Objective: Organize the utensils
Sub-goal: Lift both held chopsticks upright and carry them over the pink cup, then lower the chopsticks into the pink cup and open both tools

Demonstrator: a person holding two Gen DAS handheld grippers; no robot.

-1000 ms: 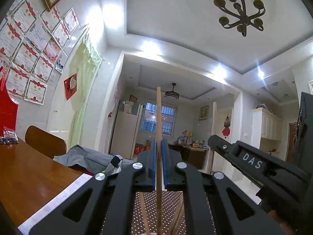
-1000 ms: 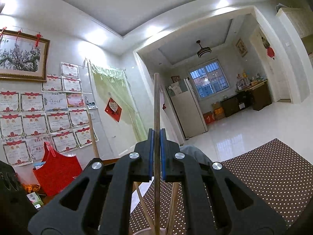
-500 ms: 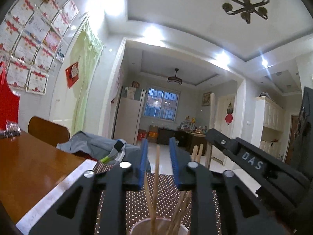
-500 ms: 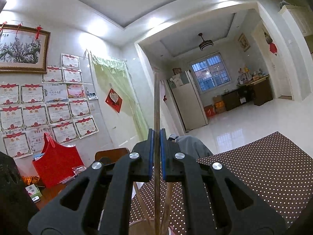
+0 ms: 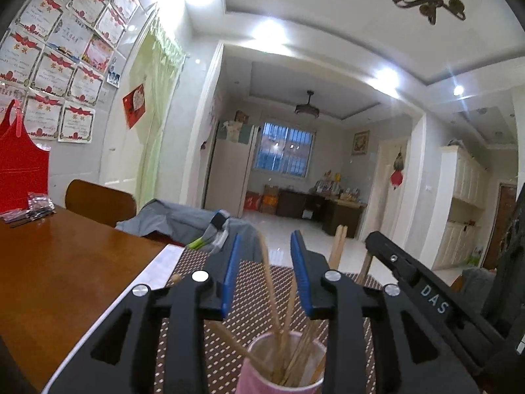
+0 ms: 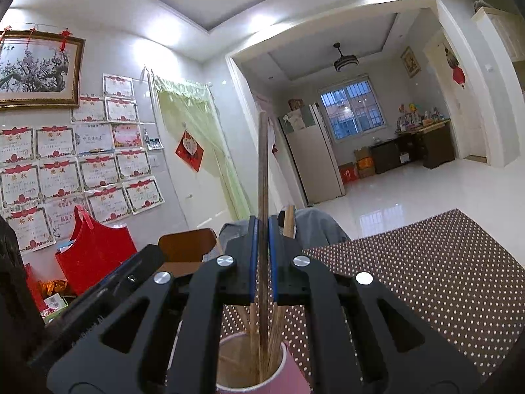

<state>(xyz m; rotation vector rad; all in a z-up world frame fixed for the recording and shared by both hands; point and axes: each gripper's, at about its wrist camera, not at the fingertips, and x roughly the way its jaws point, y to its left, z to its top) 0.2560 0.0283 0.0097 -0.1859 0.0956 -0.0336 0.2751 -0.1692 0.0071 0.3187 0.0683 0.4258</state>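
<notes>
1. The left gripper (image 5: pixel 265 275) stands wide apart and holds nothing — a loose chopstick (image 5: pixel 269 282) leans up between its pads, touching neither.
2. The right gripper (image 6: pixel 261 256) is pinched tight on one dark chopstick (image 6: pixel 262 177), upright, its lower end down in the cup (image 6: pixel 282 374) just below the pads.
3. Several sticks already stand in that pink cup on the dotted mat (image 6: pixel 426 282).
4. Left to do, I'd judge: letting this one go. Whether others wait elsewhere, I cannot tell.
</notes>
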